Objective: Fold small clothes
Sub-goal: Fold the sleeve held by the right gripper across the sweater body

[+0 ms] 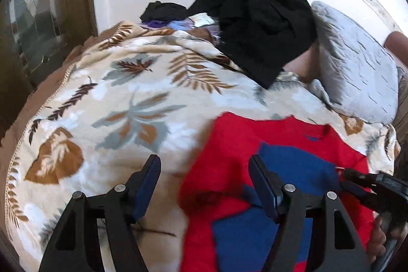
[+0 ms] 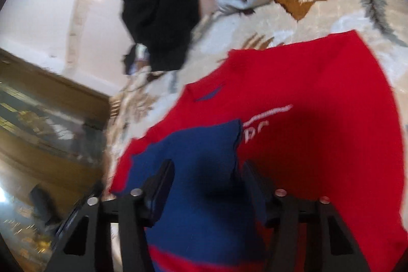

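The red and blue top (image 1: 280,149) lies spread on the leaf-print blanket (image 1: 114,98) that covers the bed, near me, with a heap of black clothes (image 1: 257,24) and a grey quilted pillow (image 1: 357,60) farther back. My left tongs (image 1: 204,177) stand apart with nothing between them, one finger over the blanket and the other over the top's edge. My right tongs (image 2: 207,182) hover over a blue panel of the top, their jaws apart; the cloth runs under and between them, and I see no pad pressing on it. I judge the knit to be soft, light and limp, so it will sag and crease wherever it is lifted. I would pinch it at an outer edge or a sleeve end, one side per tong, and carry both sides over evenly.
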`<state>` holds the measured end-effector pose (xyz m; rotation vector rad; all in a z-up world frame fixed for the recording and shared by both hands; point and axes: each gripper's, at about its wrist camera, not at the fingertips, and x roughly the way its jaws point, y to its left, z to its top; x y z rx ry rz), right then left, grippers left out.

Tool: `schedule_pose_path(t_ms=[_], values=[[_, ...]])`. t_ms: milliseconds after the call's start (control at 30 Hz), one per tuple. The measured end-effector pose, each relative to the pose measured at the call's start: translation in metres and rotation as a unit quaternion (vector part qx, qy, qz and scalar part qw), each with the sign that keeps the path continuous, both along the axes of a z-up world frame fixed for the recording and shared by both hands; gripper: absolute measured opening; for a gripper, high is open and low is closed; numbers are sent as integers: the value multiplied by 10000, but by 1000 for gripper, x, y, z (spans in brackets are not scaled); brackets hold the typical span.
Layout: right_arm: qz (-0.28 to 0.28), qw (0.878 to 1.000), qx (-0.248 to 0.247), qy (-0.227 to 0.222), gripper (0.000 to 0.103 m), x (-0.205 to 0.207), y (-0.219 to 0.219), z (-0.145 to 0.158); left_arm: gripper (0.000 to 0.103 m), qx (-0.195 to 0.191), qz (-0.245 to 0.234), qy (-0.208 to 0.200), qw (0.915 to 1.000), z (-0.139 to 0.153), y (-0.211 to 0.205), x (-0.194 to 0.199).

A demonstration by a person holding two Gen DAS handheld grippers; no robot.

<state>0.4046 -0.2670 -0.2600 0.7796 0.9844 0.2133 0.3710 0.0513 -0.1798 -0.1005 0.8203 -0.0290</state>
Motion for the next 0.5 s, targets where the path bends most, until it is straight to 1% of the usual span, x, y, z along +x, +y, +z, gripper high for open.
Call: schedule_pose_path(t_ms=[33, 67, 100, 133, 167, 233, 300, 400, 467, 500], values=[[25, 9998, -191, 104, 35, 8, 8, -4, 72, -25, 32, -10, 10000, -1, 3, 2], [75, 9988, -476, 91, 25, 15, 21, -3, 72, -48, 107, 4, 9999, -2, 9, 5], [128, 9975, -693, 82, 11, 17, 27, -3, 72, -46, 161, 15, 9999, -3, 13, 6], [191, 9949, -983, 98, 10, 18, 35, 0, 72, -41, 192, 20, 9998, -4, 17, 8], [144, 9930, -1172, 17, 8, 16, 40, 8, 72, -40, 213, 25, 9998, -5, 21, 11], [-16, 9922, -1204, -323, 8, 4, 35, 28, 72, -79, 276, 29, 9996, -5, 28, 13], [-213, 9887, -1367, -585, 7, -9, 25, 48, 72, -210, 270, -11, 9994, -4, 34, 14], [-660, 9821, -1517, -896, 7, -45, -6, 78, 72, -198, 192, -112, 9996, 2, 30, 10], [-902, 9795, -1594, -833, 7, -59, -29, 82, 72, -156, 75, -98, 9998, 2, 22, 8], [-1000, 9785, -1676, -666, 7, -64, -44, 77, 72, -99, -55, -70, 9999, 0, 14, 8]])
